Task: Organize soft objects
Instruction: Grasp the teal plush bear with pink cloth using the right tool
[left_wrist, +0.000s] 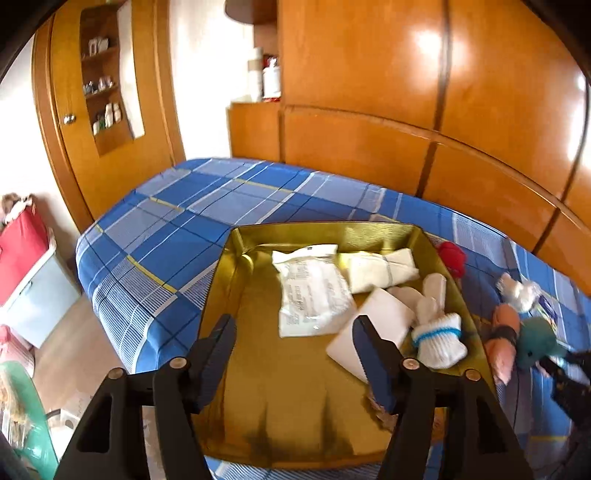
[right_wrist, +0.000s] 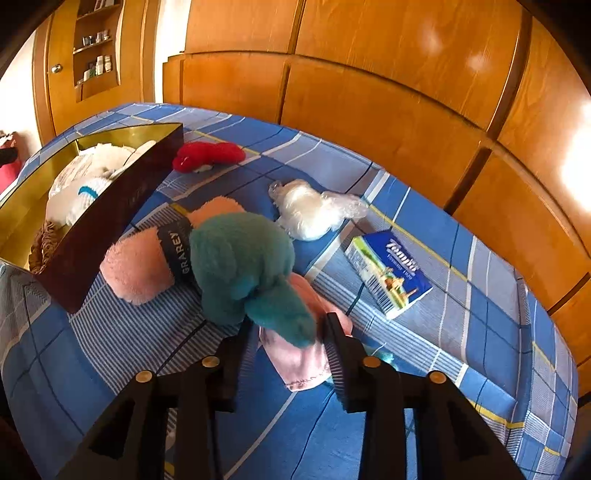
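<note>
Left wrist view: left gripper (left_wrist: 293, 341) jaws wide, nothing between them, above gold tray (left_wrist: 236, 258) on the bed; tray holds white sock (left_wrist: 439, 341) and packets.
Right wrist view: right gripper (right_wrist: 288, 345) jaws parted narrowly astride teal plush (right_wrist: 243, 266) limb; contact unclear.

Blue plaid bedspread (left_wrist: 177, 221), glossy wooden headboard (left_wrist: 406, 155), wall shelf niche (left_wrist: 105, 85) with small bottles, red bag (left_wrist: 20, 251)

Gold tray's (left_wrist: 236, 280) left half free; packets (left_wrist: 314, 295) crowd right.
</note>
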